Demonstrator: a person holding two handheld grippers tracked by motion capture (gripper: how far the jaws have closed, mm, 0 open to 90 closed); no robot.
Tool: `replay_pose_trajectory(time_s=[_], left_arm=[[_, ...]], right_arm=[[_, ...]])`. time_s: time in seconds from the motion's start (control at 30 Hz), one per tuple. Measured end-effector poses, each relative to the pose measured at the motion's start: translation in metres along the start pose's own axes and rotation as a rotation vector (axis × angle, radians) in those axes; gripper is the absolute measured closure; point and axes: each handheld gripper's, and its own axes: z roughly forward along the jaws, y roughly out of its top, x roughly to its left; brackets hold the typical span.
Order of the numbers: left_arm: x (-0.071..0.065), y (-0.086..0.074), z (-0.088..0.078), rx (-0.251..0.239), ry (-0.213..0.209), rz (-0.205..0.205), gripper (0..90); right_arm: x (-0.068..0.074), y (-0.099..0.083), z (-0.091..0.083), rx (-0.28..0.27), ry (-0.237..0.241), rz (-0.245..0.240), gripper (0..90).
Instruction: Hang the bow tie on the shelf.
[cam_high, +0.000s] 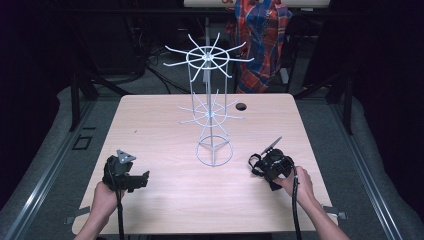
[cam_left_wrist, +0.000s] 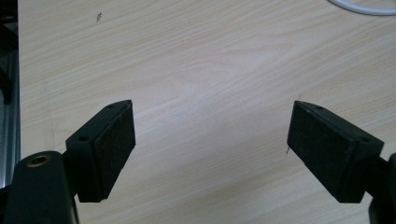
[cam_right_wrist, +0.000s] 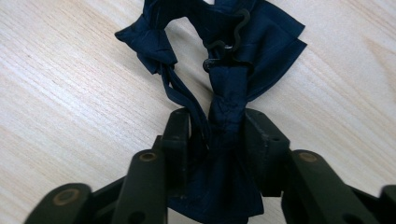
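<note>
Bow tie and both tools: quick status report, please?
Right tool shut on the dark blue bow tie, low on the table. Left tool open, empty. White wire rack stands apart mid-table; nothing in the way.

- A white wire rack (cam_high: 210, 107) stands tall in the middle of the light wood table (cam_high: 165, 195), with thin arms sticking out all around.
- The table has a small round hole (cam_high: 241, 106) near its far edge.
- A red and blue checked cloth (cam_high: 261, 40) hangs behind the table.
</note>
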Motion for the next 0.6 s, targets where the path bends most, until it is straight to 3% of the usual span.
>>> replay_pose_trajectory(time_s=[0.23,0.47,0.6], left_arm=[[0.0,0.0,0.0,0.0,0.0,0.0,15.6],[0.0,0.0,-0.001,-0.001,-0.001,-0.003,15.6],[0.0,0.0,-0.001,-0.001,-0.002,-0.002,15.6]], right_arm=[[0.002,-0.001,0.0,-0.019,-0.011,-0.009,72.9],[0.002,-0.001,-0.007,-0.024,-0.023,-0.03,74.3],[0.001,-0.003,-0.012,-0.069,-0.012,-0.014,74.2]])
